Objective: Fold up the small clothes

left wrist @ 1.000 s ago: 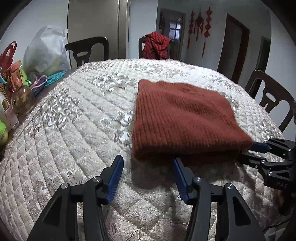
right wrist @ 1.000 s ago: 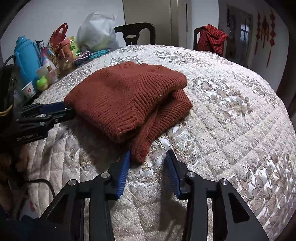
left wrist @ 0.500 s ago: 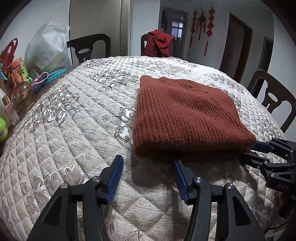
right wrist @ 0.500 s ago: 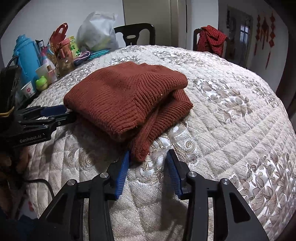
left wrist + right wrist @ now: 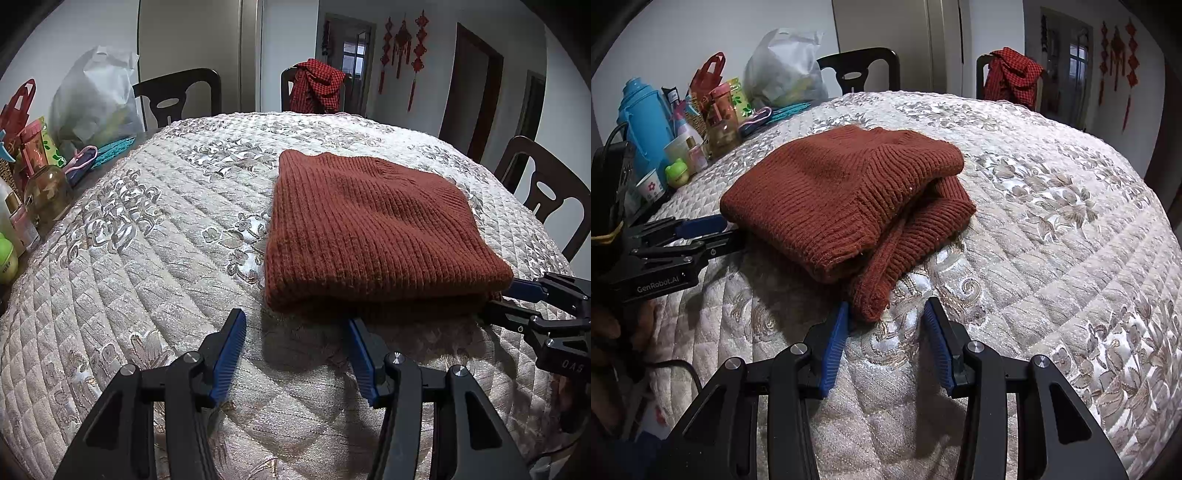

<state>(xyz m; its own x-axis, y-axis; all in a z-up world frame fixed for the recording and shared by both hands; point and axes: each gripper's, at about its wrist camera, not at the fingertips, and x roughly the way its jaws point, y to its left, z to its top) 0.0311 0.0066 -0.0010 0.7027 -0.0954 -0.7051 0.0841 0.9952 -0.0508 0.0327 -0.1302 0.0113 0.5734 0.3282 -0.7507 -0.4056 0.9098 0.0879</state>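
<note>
The folded rust-red sweater (image 5: 373,236) lies on the quilted desk (image 5: 147,258), in the centre-right of the left wrist view. The left gripper (image 5: 295,354) stands about half open and empty at the bottom of the frame, just before the sweater's near edge. The right gripper (image 5: 882,332) is also open and holds nothing; its left finger (image 5: 834,343) is just beside the lower sleeve end, perhaps touching it.

Quilted floral cover (image 5: 155,258) over the bench. Dark wooden chairs (image 5: 181,96) around it, one draped with red checked cloth (image 5: 317,86). White walls, dark doorway (image 5: 476,96), red knot ornaments (image 5: 402,37). Dim indoor light.
</note>
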